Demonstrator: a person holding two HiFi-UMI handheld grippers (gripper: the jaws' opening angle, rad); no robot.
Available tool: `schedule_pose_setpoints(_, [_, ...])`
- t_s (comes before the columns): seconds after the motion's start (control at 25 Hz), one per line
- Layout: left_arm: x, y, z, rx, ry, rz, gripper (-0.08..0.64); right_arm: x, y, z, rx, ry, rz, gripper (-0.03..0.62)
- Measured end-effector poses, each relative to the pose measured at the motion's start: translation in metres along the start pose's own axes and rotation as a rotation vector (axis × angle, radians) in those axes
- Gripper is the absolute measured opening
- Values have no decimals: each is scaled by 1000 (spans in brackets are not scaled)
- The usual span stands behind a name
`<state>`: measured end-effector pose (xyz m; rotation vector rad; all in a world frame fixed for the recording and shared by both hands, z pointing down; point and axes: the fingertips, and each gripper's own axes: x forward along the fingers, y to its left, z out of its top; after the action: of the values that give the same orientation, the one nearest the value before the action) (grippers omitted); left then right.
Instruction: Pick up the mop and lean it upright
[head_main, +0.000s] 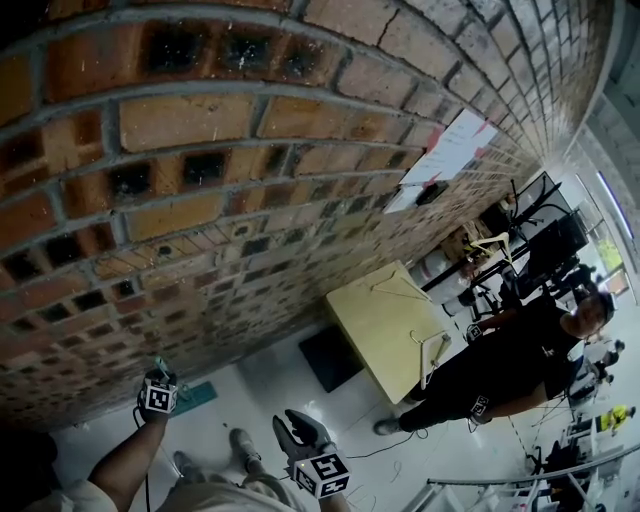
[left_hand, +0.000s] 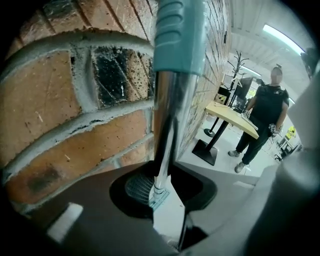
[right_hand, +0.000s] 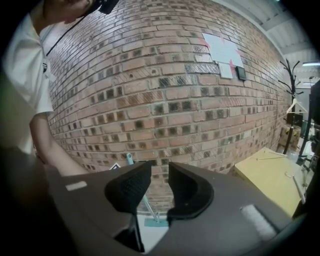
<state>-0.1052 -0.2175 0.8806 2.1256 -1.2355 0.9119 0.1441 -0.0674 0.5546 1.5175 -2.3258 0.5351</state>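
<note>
The mop stands nearly upright against the brick wall (head_main: 200, 180). Its teal hand grip (left_hand: 177, 35) and silver shaft (left_hand: 167, 125) fill the left gripper view and run down to the teal mop head (left_hand: 159, 197) on the floor. My left gripper (left_hand: 167, 182) is shut on the shaft, close to the wall. In the head view this gripper (head_main: 157, 392) is at the lower left, with the mop head (head_main: 197, 392) beside it. My right gripper (head_main: 303, 432) hangs apart to the right. Its jaws (right_hand: 160, 187) are open with nothing between them, and the mop shaft (right_hand: 149, 206) shows behind them.
A yellow table (head_main: 385, 325) on a black base stands to the right, by the wall. A person in black (head_main: 520, 360) stands beside it. Papers (head_main: 455, 150) hang on the wall. Cables and equipment stands crowd the far right. The floor is pale and glossy.
</note>
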Motion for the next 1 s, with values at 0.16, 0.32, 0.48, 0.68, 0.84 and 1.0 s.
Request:
schedule_pose_setpoints(0.16, [3,11,4,-18,-6,29,124,-3,0,1,4,-3,-14,110])
schedule_pose_setpoints(0.32, [6,17,-5,-83,29,30,151,-3,2,5,-1,-13,-20,110])
schedule_pose_setpoints(0.48, [6,18,-7,-130,34,12,178,-4,3,6,-4,-15,-24,110])
schedule_pose_setpoints(0.68, [9,20,-8,-126,38,13,192,-4,3,3,-2,-9,-29,110])
schedule_pose_setpoints(0.84, [7,21,-10,-120,54,30,214,-4,4,3,-1,-8,-29,110])
schedule_pose_setpoints(1.0, [5,17,-10,-124,53,24,233,-6,3,1,4,-4,-33,110])
